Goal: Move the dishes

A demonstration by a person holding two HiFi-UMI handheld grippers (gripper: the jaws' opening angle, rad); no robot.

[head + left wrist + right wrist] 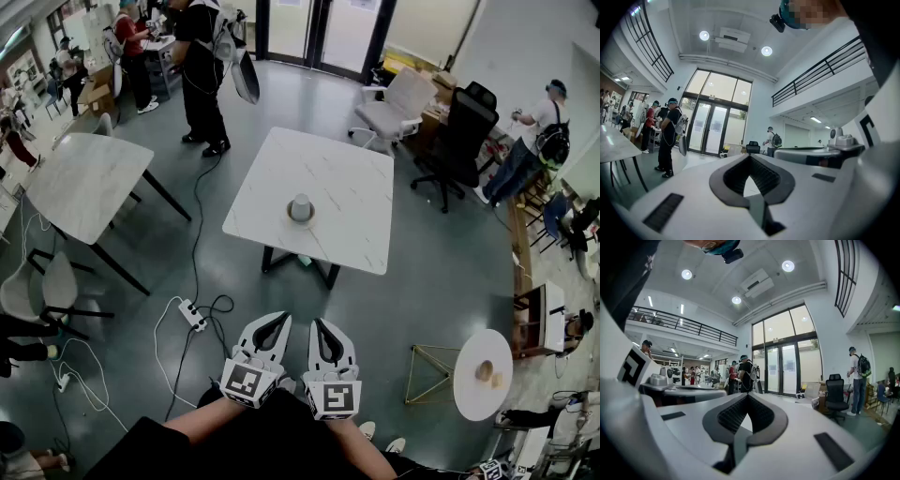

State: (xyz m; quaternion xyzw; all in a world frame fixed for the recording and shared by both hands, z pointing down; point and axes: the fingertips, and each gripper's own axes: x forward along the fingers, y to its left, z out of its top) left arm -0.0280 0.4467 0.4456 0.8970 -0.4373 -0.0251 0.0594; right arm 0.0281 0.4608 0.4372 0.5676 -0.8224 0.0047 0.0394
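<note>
Dishes (300, 208): one pale cup standing on a small round plate, near the middle of the white marble desk (352, 220).

Position: straight ahead of both hand-held grippers and well apart from them, with open floor between.

Left hand-held gripper (275, 325): jaws pressed together, nothing between them; held level, close to the body.

Right hand-held gripper (322, 328): same condition, closed and empty, just beside the left one.

Step in hand (judged): the approach. Nothing has been touched, so the task looks barely begun.

Handling notes (judged):
- Walk up to the near edge of the desk first. A power strip (192, 314) and its cable (200, 216) lie on the floor ahead and to the left of the left hand-held gripper, so keep to the right of them.
- Part the jaws before reaching in, not over the dishes.
- The cup sits loose on the plate. Either take the plate by its rim and keep it level, or lift the cup off with one hand-held gripper and the plate with the other.
- Whether the cup holds anything cannot be told from here.
</note>
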